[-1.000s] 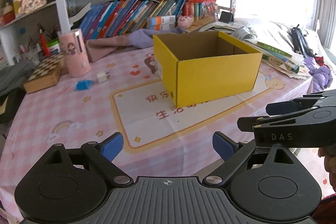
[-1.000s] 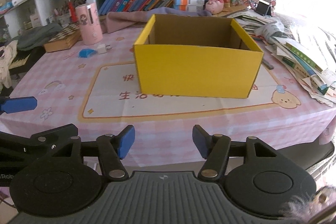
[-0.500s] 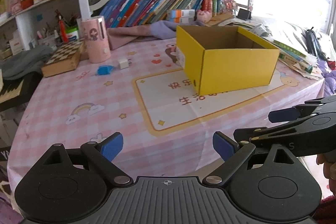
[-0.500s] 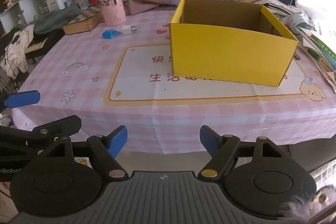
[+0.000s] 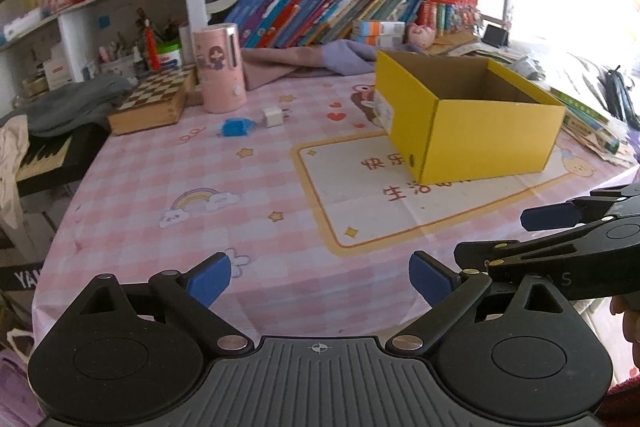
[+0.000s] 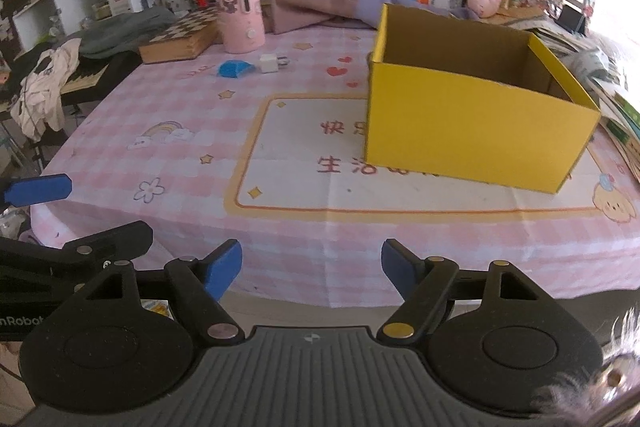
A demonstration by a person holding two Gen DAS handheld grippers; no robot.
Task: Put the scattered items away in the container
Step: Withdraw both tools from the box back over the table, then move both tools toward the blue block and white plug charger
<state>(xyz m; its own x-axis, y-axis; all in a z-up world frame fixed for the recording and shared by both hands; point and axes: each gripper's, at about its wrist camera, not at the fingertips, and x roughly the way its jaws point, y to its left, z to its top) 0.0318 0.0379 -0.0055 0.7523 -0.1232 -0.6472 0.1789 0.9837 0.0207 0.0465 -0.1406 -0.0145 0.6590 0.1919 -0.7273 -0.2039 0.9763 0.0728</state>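
Note:
An open yellow cardboard box [image 5: 492,143] [image 6: 472,131] stands on the pink checked tablecloth, right of centre. A small blue item [image 5: 236,127] [image 6: 234,69] and a white plug adapter [image 5: 273,116] [image 6: 269,63] lie side by side at the far left of the table, near a pink cylinder [image 5: 219,69] [image 6: 239,13]. My left gripper [image 5: 318,277] is open and empty above the table's front edge. My right gripper [image 6: 311,269] is open and empty just off the front edge; it also shows at the right of the left wrist view [image 5: 568,227].
A wooden chessboard box [image 5: 154,103] and grey clothes [image 5: 68,107] lie at the far left. A pink-purple cloth [image 6: 320,9] lies behind the box. Books and papers [image 5: 588,115] are piled at the right edge. Bookshelves stand behind the table.
Both grippers have pulled back and swung left, so the box has slid right in both views and the blue item and adapter sit nearer centre. Both jaws stay open.

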